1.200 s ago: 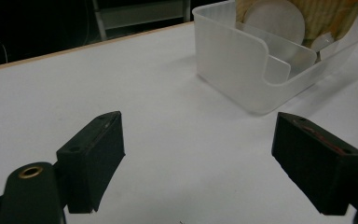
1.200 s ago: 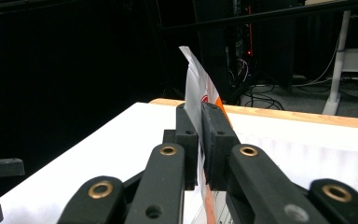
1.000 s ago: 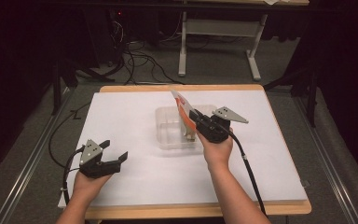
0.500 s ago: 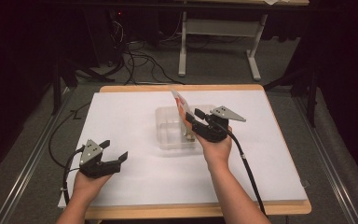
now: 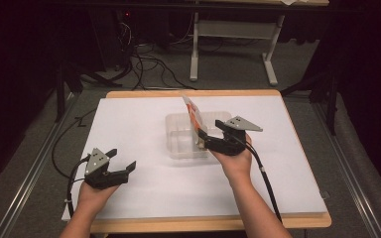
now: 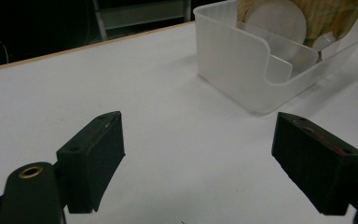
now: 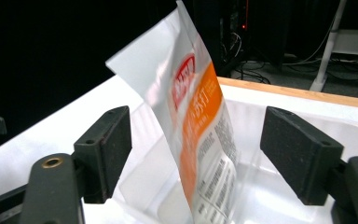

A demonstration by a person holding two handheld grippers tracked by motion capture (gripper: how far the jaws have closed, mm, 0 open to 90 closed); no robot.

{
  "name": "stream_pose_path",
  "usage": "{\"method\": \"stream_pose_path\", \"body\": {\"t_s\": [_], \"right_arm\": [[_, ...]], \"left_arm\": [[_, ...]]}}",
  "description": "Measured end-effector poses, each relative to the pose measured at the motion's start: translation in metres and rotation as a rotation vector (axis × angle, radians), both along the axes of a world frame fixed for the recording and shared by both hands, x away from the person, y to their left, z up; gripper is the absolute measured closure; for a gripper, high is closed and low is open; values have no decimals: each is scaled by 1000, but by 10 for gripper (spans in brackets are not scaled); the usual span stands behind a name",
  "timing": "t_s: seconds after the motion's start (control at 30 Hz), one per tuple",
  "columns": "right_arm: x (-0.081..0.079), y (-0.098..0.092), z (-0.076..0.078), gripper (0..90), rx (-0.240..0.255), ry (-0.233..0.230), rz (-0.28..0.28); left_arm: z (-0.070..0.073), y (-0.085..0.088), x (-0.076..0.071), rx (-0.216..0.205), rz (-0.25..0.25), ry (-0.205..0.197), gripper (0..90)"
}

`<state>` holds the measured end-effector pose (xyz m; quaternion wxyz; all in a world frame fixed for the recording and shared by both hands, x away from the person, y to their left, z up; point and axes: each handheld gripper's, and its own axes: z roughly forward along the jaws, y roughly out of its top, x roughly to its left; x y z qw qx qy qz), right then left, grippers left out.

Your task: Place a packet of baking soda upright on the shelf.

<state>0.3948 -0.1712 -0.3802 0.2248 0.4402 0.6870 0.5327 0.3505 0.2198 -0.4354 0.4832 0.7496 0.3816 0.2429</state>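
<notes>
Two grippers are working over the white table [image 5: 144, 193], and the change lies with the right one. The right gripper [image 5: 202, 140] is hovering at the near right edge of the clear plastic tub [image 5: 178, 144], and its jaws have just been opening: a second ago they were pinched on the orange-and-white packet [image 5: 193, 116], and now they are standing wide apart, with neither pad pressing on it. In the right gripper view the packet [image 7: 200, 135] is standing between the two pads, tilted, its lower end down inside the tub [image 7: 270, 196] and its top corner leaning up and away toward the far side of the table. The hand itself is sitting where it was.

The left gripper [image 5: 121, 165] is resting near the table's front left, well apart from the tub, exactly as before. Its jaws are gaping wide with nothing between them, pointing across bare tabletop toward the tub [image 6: 242, 65].
</notes>
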Motion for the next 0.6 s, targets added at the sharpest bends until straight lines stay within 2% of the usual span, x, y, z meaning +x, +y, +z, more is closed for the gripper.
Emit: {"method": "stream_pose_path", "body": {"t_s": [0.27,0.6], "right_arm": [[-16,-19,-2,224,-50,-1,-7],[-39,-56,-5,218,-113,-15,-37]], "left_arm": [[0,0,0,6,2,3,174],[1,4,1,0,20,2,174]]}}
